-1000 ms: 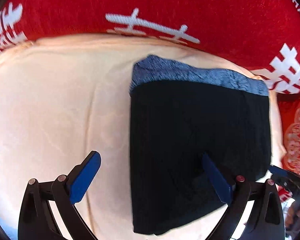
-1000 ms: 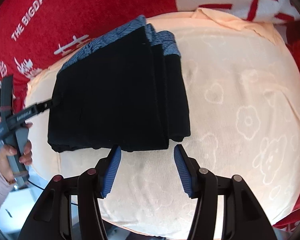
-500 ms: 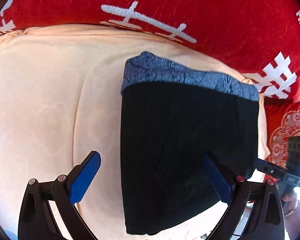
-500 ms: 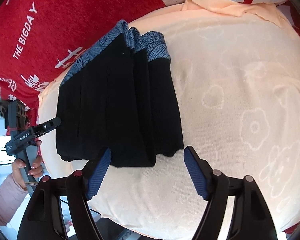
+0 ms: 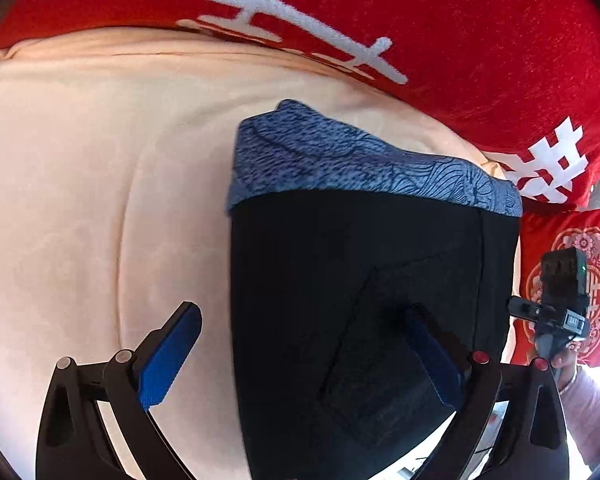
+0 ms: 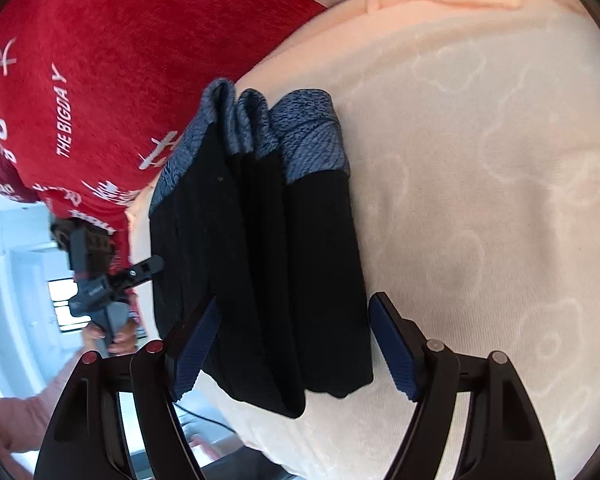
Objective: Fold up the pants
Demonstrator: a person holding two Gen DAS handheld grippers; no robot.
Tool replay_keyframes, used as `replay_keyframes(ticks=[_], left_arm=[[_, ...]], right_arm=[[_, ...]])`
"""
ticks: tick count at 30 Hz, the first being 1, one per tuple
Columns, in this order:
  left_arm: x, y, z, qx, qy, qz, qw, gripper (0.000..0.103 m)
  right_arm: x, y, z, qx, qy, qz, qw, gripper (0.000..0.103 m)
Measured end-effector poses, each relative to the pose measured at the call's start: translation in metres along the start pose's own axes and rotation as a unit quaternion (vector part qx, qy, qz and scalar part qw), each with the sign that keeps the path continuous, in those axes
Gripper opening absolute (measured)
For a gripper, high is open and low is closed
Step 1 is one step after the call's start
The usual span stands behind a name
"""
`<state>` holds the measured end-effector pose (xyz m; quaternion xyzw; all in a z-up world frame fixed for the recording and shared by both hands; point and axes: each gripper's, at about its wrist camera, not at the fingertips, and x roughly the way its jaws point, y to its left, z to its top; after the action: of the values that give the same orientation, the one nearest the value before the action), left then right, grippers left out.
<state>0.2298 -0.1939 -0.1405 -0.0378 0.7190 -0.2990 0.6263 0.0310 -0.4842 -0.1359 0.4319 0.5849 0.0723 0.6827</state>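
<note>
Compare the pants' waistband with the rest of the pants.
The waistband is blue with a wavy dark pattern; the pants below it are plain black. The waistband is a narrow strip at the end farther from both grippers; the black part covers far more area. Both lie folded in layers on the peach blanket.

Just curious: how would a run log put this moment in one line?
pants: folded on peach blanket | left claw: open | right claw: open, straddling pants
</note>
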Motion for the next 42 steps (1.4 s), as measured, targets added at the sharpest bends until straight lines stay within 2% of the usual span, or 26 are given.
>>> replay_keyframes(ticks=[5,11,18,19,20,21,23,25,28,32,36,42], left_arm=[[0.012,-0.012,0.01,0.022,0.006,-0.008,0.9997,0.102],[0.028,-0.022,0.015,0.027,0.01,-0.011,0.9995,0.103],[0.023,-0.017,0.01,0.026,-0.001,-0.013,0.9996,0.103],[0.022,-0.016,0.008,0.025,-0.005,-0.015,0.9996,0.1],[0.018,-0.015,0.005,0.025,-0.011,-0.02,0.9994,0.093],[0.015,-0.018,0.002,0.03,-0.02,-0.019,0.9992,0.091],[0.007,-0.024,-0.002,0.044,-0.034,-0.014,0.9984,0.08],[0.0,-0.029,-0.005,0.049,-0.043,-0.01,0.9978,0.074],[-0.01,-0.031,-0.006,0.035,-0.054,-0.018,0.9978,0.066],[-0.032,-0.036,-0.014,0.03,-0.061,-0.041,0.9969,0.065],[-0.055,-0.047,-0.031,0.057,-0.064,-0.027,0.996,0.065],[-0.083,-0.043,-0.069,0.048,-0.057,-0.02,0.997,0.065]], right_arm=[[0.006,0.001,0.013,-0.015,0.013,0.04,0.999,0.08],[0.024,0.009,0.029,-0.058,0.054,0.049,0.996,0.081],[0.028,0.002,0.031,-0.032,0.05,0.07,0.996,0.081],[0.028,0.001,0.03,-0.027,0.048,0.068,0.996,0.08],[0.028,0.002,0.03,-0.024,0.047,0.062,0.997,0.079],[0.029,0.004,0.032,-0.023,0.047,0.057,0.997,0.078],[0.028,0.009,0.033,-0.024,0.044,0.042,0.998,0.07],[0.023,0.008,0.031,-0.021,0.04,0.041,0.998,0.058],[0.017,0.012,0.028,-0.019,0.03,0.04,0.999,0.05],[0.006,0.021,0.02,-0.006,0.02,0.063,0.998,0.045],[-0.006,0.035,0.006,-0.004,0.018,0.086,0.996,0.044],[-0.017,0.046,-0.035,0.013,0.021,0.113,0.993,0.044]])
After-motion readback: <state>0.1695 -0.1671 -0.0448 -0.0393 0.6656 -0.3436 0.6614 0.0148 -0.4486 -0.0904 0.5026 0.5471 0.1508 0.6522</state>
